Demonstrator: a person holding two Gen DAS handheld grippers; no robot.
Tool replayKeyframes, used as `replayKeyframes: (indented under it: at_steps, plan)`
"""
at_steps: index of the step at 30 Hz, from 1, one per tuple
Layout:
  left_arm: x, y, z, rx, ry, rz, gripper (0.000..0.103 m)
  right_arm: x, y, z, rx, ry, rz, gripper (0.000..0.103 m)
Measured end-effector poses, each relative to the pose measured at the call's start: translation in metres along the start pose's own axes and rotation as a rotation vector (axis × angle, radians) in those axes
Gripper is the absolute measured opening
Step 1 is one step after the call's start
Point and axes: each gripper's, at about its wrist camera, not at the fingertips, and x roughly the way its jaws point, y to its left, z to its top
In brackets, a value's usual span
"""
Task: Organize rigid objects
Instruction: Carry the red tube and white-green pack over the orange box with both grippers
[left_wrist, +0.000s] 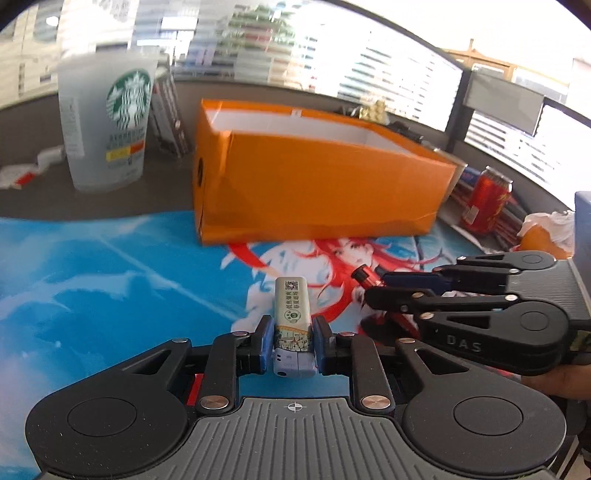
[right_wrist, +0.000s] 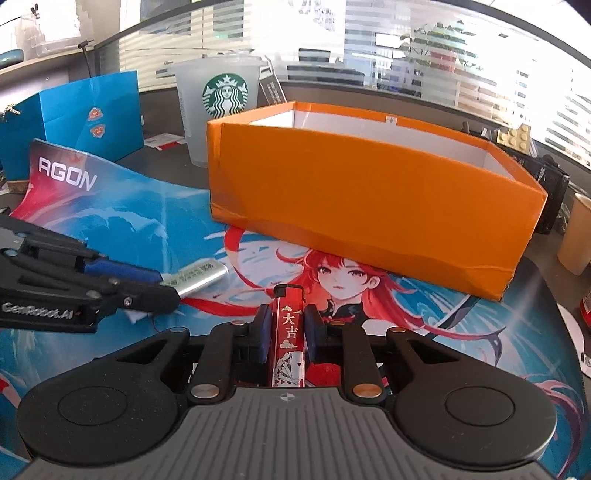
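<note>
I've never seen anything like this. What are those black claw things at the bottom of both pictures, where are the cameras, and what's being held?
These are two handheld grippers, one in each of a person's hands; no robot arm is involved. Each carries a wide-angle camera looking forward along its two fingers, so each picture shows its own gripper at the bottom.

In the left camera's picture, the left gripper is closed on a pale green lighter, and the right gripper shows at the side. In the right camera's picture, the right gripper is closed on a red lighter.

Both hover over a blue desk mat printed with a red-haired girl. Behind stands an open orange box, probably where the lighters go. Also around: a Starbucks cup, a red can and a blue paper bag.
</note>
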Motion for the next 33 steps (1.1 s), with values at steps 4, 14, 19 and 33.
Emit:
replayKeyframes:
  at_steps: [4, 14, 19, 33]
  plan:
    - [-0.012, -0.010, 0.008, 0.018, -0.039, -0.029, 0.020, -0.006, -0.002, 0.002, 0.008, -0.019, -0.001, 0.018]
    - [-0.013, -0.021, 0.020, 0.036, -0.057, -0.045, 0.021, -0.012, -0.002, 0.006, 0.009, -0.041, -0.004, 0.018]
    - [-0.016, -0.022, 0.029, 0.043, -0.078, -0.036, 0.021, -0.017, -0.002, 0.012, 0.005, -0.056, -0.013, 0.017]
    - [-0.018, -0.034, 0.048, 0.073, -0.116, -0.031, 0.021, -0.031, -0.007, 0.034, -0.014, -0.110, -0.024, 0.010]
